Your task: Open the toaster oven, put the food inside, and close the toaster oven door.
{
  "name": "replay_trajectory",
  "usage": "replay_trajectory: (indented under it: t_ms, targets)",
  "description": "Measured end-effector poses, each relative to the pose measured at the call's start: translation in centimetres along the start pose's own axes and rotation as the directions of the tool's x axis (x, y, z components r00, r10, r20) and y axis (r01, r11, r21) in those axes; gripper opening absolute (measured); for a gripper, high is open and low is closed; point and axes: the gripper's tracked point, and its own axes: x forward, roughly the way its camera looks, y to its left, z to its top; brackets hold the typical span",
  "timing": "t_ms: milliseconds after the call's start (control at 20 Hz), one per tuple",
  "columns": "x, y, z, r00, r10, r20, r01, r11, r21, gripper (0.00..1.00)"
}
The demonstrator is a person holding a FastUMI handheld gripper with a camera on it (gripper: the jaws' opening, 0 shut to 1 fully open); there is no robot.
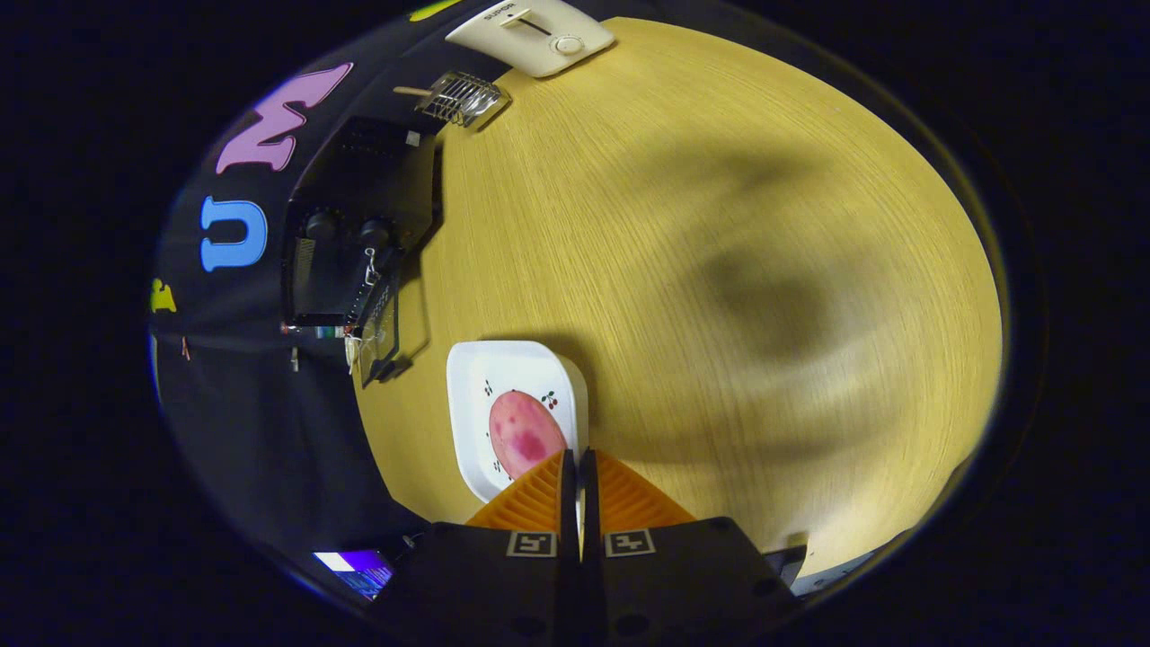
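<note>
A wooden table [719,270] spreads under me, the toaster oven [359,234] standing open by the wall. My fingers [539,494] are pressed together, empty, just short of a pink food piece [526,431] on a white plate [512,368].

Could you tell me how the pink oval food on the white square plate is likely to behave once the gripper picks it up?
The pink oval food looks rounded and smooth, so it may roll or slip between the orange ribbed fingers. It seems small, probably light. The white square plate might slide if nudged. The gripper is shut, empty.
</note>
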Motion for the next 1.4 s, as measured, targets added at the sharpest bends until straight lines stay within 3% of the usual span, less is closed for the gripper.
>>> replay_trajectory:
  t_ms: [300,700,1050,1150,1400]
  targets:
    - [-1.3,6.4,-2.8,0.983,0.126,0.135,-0.145,0.979,0.145,0.05]
    - [3.2,18.7,-4.9,0.929,0.220,0.297,-0.302,0.915,0.266,0.05]
    - [9.2,26.0,-2.2,0.879,0.113,0.463,-0.326,0.851,0.411,0.05]
    - [11.2,27.2,-1.3,0.874,0.054,0.483,-0.316,0.818,0.480,0.05]
    - [14.1,30.5,3.7,0.799,-0.034,0.600,-0.415,0.690,0.592,0.05]
